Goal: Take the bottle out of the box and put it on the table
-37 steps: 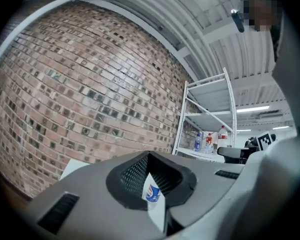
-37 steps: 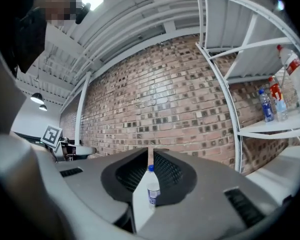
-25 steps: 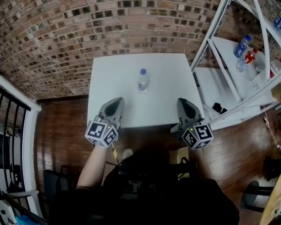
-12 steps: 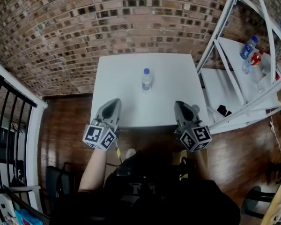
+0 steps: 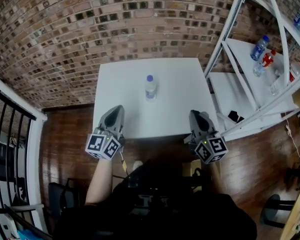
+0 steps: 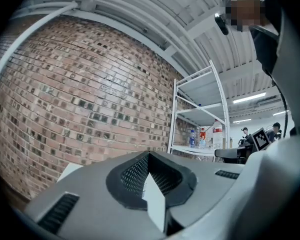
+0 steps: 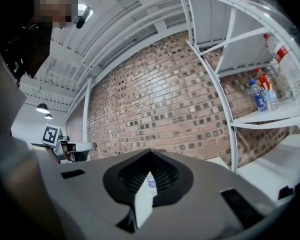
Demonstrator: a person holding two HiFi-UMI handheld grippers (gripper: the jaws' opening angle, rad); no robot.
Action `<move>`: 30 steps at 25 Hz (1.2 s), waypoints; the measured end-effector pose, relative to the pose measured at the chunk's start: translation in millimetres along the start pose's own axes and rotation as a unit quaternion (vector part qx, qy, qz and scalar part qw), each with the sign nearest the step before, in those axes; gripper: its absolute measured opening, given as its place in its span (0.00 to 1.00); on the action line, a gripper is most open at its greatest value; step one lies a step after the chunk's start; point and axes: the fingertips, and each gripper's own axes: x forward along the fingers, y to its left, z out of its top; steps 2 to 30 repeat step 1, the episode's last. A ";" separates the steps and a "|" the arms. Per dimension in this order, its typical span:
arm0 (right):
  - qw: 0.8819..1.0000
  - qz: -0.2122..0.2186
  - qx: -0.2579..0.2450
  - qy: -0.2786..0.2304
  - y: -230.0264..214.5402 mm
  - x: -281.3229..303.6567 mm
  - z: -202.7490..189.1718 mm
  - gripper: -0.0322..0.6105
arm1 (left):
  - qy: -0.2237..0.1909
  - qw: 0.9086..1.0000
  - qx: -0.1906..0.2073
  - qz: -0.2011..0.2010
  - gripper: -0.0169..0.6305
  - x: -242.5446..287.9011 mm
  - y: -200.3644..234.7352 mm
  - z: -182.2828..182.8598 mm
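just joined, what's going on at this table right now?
A person holds a gripper in each hand at the near edge of a white table. The left gripper and the right gripper are both shut and empty, and neither touches the bottle. The bottle, clear with a blue cap, stands upright near the middle of the table, apart from both. No box is in view. A white shelf rack with more bottles stands to the right.
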 end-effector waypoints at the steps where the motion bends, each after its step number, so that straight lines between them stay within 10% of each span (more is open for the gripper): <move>1: 1.000 -0.001 -0.001 0.001 -1.4 -0.8 -0.2 0.05 | 0.001 1.000 -0.001 0.003 0.03 -0.5 2.0 -1.2; 30: 1.000 -0.001 -0.001 0.001 -1.4 -0.8 -0.2 0.05 | 0.001 1.000 -0.001 0.003 0.03 -0.5 2.0 -1.2</move>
